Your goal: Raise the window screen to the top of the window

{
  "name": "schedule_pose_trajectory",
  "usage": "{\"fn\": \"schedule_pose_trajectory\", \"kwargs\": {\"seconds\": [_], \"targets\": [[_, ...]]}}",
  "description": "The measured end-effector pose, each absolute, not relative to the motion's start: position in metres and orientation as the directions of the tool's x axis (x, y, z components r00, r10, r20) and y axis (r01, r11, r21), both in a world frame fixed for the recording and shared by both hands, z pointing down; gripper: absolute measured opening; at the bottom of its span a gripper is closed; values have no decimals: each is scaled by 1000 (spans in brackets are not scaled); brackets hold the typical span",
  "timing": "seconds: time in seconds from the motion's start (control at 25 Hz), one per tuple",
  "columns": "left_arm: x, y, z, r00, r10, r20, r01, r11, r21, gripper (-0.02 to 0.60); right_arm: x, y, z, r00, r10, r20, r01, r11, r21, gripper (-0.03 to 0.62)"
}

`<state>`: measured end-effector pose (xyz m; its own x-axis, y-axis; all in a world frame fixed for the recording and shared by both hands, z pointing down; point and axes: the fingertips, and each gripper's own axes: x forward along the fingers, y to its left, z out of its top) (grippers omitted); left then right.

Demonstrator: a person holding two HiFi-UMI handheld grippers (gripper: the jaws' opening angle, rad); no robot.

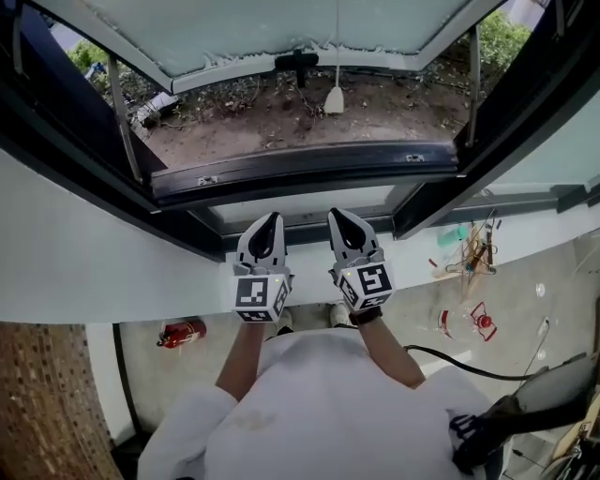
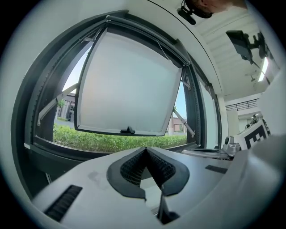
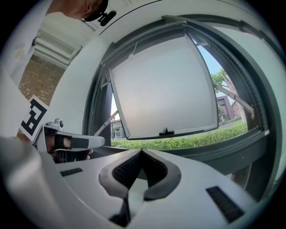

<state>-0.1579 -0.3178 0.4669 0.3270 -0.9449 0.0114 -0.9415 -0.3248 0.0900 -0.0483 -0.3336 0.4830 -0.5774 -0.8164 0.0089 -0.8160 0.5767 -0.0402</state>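
The dark window frame [image 1: 300,171] stands open, and its frosted sash [image 1: 281,28] with a black handle [image 1: 297,64] is pushed outward. A thin cord with a white pull [image 1: 335,99] hangs in the opening. I cannot make out any screen mesh across the opening. My left gripper [image 1: 273,218] and right gripper [image 1: 335,215] are side by side just inside the sill [image 1: 309,208], both pointing at the window and touching nothing. In the left gripper view the jaws [image 2: 145,148] meet at the tips with nothing between them. The right gripper's [image 3: 141,150] do the same. The sash [image 2: 129,85] [image 3: 165,89] fills both gripper views.
A white wall ledge [image 1: 84,262] runs below the window. On the floor lie a red fire extinguisher [image 1: 181,333], some red and green clutter [image 1: 473,253] and a black cable [image 1: 469,367]. A brick wall [image 1: 37,403] is at the left. Outside are bare soil [image 1: 281,117] and a hedge [image 2: 111,141].
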Motion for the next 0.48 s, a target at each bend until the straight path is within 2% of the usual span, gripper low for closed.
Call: {"fn": "schedule_pose_trajectory", "kwargs": {"seconds": [0.48], "targets": [[-143,-310,468,330,-943,37,-937,-322,135,2,-56,-330,512,-607,-786,118,-794,599,-102,3]]}}
